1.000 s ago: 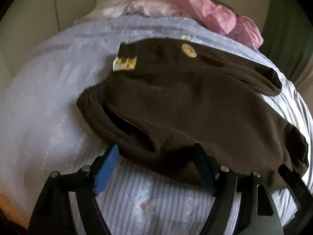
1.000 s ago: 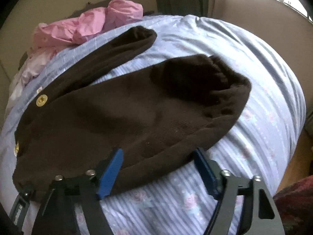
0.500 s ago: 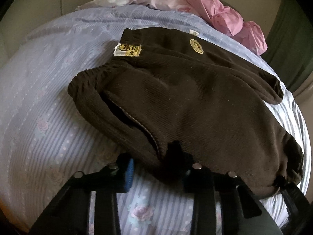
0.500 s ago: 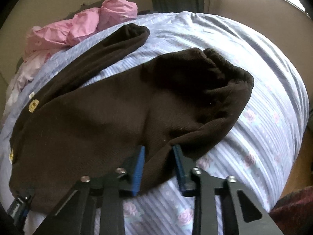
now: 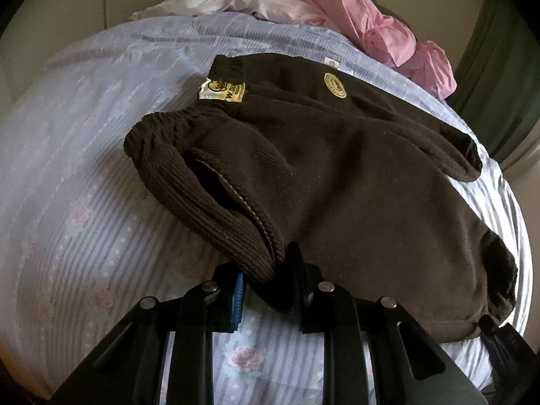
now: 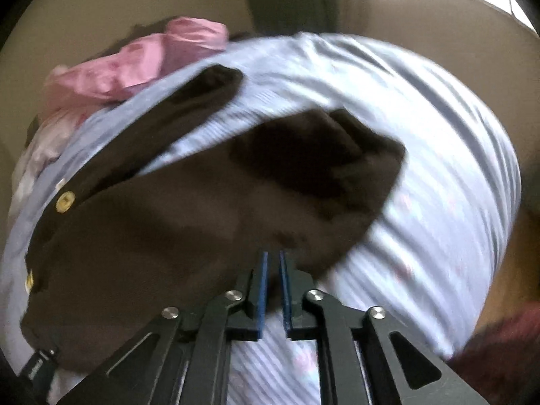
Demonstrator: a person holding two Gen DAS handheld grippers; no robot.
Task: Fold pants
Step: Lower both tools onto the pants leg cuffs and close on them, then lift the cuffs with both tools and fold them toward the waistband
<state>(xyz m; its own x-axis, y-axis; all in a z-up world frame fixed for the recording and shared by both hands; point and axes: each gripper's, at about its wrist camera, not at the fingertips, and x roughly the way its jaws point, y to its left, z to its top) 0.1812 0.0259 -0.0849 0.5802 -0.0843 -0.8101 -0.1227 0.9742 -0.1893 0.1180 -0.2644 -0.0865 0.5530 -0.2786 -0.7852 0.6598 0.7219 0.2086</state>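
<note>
Both grippers, left gripper (image 5: 266, 276) and right gripper (image 6: 273, 270), are closing, each pinching one brown pants (image 5: 337, 175) edge.

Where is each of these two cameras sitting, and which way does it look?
Left wrist: on the left gripper, looking down along its fingers at the brown pants; its jaws are closing on the ribbed waistband.
Right wrist: on the right gripper, jaws closing on the pants' near edge.
Shared: pants, striped bedsheet, pink clothes.
</note>
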